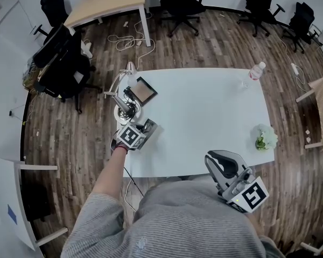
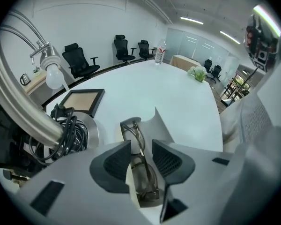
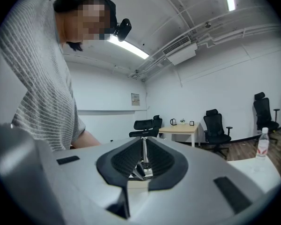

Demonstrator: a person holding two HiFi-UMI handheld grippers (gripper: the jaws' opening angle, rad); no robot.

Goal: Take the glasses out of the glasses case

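A pair of thin metal-framed glasses (image 2: 140, 142) sits folded between the two pads of my left gripper (image 2: 141, 149), which is shut on it. A white piece (image 2: 152, 123) shows under the glasses; I cannot tell whether it is the case. In the head view my left gripper (image 1: 149, 126) hovers at the left edge of the white table (image 1: 204, 112), beside the lamp base. My right gripper (image 1: 220, 163) is held off the table's front edge near the person's body. In its own view the right gripper (image 3: 144, 156) stands shut, with only a thin metal sliver between the pads.
A desk lamp (image 1: 124, 112) with a coiled cable (image 2: 68, 130) stands by the left gripper. A dark-rimmed picture frame (image 1: 142, 90) lies behind it. A water bottle (image 1: 257, 70) and a small plant (image 1: 265, 137) are on the table's right side. Office chairs (image 1: 180, 4) ring the room.
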